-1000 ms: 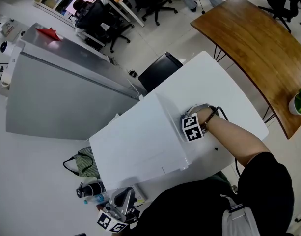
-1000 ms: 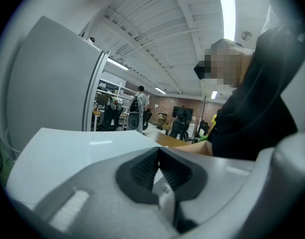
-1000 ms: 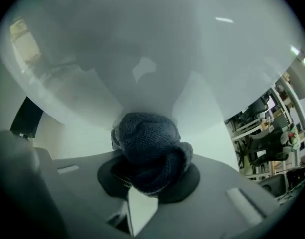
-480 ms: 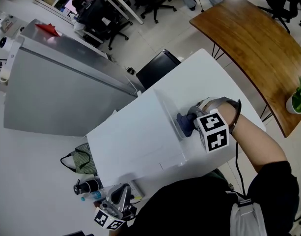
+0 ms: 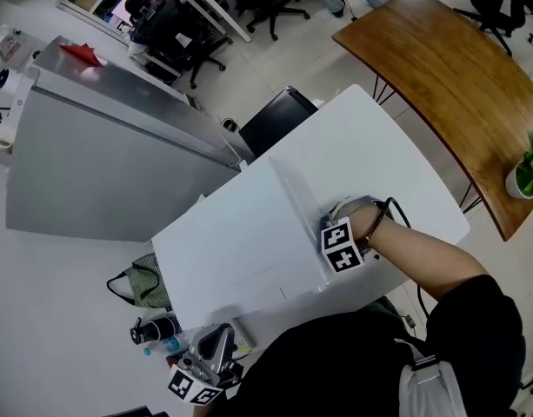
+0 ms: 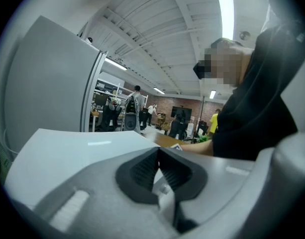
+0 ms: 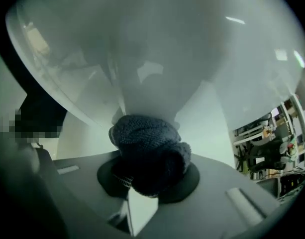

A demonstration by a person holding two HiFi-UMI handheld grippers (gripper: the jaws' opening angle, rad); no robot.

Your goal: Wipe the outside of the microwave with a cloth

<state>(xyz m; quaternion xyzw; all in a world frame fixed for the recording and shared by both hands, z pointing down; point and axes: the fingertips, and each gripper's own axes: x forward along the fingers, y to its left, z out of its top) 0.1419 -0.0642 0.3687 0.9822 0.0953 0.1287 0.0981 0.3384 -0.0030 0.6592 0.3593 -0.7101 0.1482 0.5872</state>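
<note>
The wiping stroke seemed under way: the right tongs (image 7: 150, 176) clamped the dark cloth (image 7: 145, 138) against the white microwave's (image 5: 240, 241) side wall, the left tongs (image 6: 158, 171) sat closed and empty, well apart, and the next move would need steady pressure along that wall

Rough knitted cloth (image 7: 150, 151) on smooth, glossy microwave (image 5: 240, 233).
</note>
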